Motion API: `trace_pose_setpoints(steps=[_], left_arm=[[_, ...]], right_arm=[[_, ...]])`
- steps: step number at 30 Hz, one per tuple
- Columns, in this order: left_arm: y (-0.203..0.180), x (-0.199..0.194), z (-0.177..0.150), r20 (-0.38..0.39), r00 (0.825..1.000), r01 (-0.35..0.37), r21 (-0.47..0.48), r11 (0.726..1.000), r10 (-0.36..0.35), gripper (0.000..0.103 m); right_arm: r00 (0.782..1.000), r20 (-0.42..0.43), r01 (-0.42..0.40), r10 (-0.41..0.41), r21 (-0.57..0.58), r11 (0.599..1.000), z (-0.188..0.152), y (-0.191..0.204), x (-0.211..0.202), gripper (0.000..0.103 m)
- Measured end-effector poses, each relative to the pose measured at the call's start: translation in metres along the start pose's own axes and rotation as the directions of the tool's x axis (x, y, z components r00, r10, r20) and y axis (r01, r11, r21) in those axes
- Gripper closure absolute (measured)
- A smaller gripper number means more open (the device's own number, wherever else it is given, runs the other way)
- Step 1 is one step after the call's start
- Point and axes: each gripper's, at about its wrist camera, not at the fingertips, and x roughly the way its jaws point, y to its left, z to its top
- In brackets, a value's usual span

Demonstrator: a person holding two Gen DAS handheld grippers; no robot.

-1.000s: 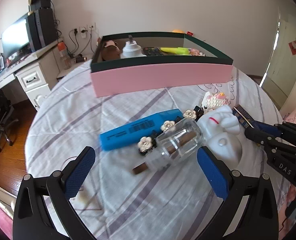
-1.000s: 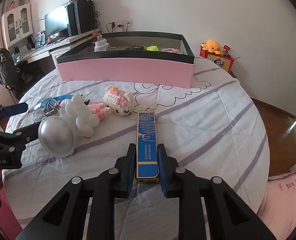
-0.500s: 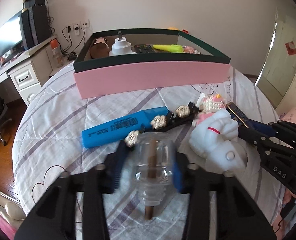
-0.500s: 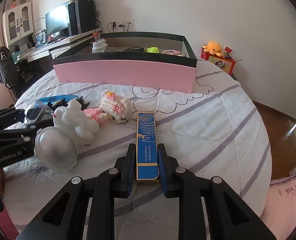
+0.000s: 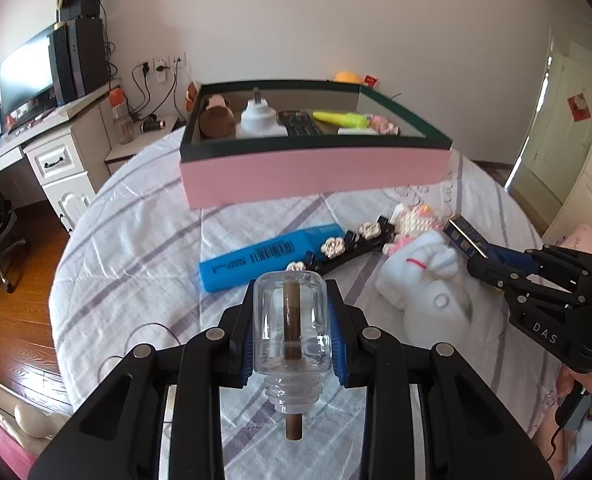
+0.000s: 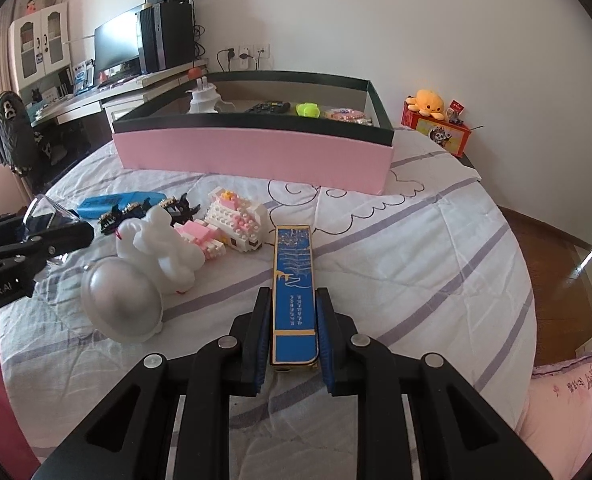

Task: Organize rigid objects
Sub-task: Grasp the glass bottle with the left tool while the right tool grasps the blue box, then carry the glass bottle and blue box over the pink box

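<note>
My left gripper (image 5: 292, 294) is shut on a clear glass bottle (image 5: 292, 332) with a brown stick inside, held neck toward the camera just above the bed. My right gripper (image 6: 293, 294) is shut on a long blue box with gold edges (image 6: 294, 264), whose far end rests on the cover. The pink box with a dark green rim (image 5: 312, 172) stands behind and holds several items. A blue flat case (image 5: 264, 256), a black flower hair clip (image 5: 348, 244), a white figurine (image 5: 424, 280) and a pink-and-white brick toy (image 6: 236, 216) lie between the grippers.
The striped bed cover (image 6: 416, 240) falls away at a rounded edge on all sides. A desk with a monitor (image 5: 24, 76) stands at the left. At the back right, an orange plush (image 6: 428, 102) sits on a red box. A person's hand (image 5: 576, 384) holds the right gripper.
The left gripper went from wide open around the lying bottle to shut on it and lifted it off the cover. The right gripper kept still, shut on the blue box.
</note>
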Motion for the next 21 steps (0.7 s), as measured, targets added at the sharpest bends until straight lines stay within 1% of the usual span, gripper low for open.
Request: trace_pose_setpoints(steps=[4, 9, 13, 21], left_arm=[[-0.001, -0.013, 0.007, 0.030, 1.000, -0.008, 0.004, 1.000, 0.007, 0.073], [-0.009, -0.027, 0.020, 0.073, 0.997, -0.008, 0.033, 0.999, 0.006, 0.073], [-0.014, -0.041, 0.038, 0.124, 0.992, -0.013, 0.050, 0.999, 0.007, 0.073], [-0.025, -0.072, 0.084, 0.247, 0.969, -0.038, 0.083, 0.996, 0.016, 0.073]], right_arm=[[1.000, 0.025, 0.004, -0.004, 0.000, 1.000, 0.004, 0.001, -0.011, 0.082], [0.998, 0.061, -0.004, 0.004, 0.002, 1.000, 0.012, 0.002, -0.029, 0.082], [0.993, 0.120, -0.005, 0.005, -0.002, 1.000, 0.026, 0.004, -0.052, 0.082], [0.966, 0.257, 0.018, -0.012, -0.023, 1.000, 0.067, 0.006, -0.099, 0.082]])
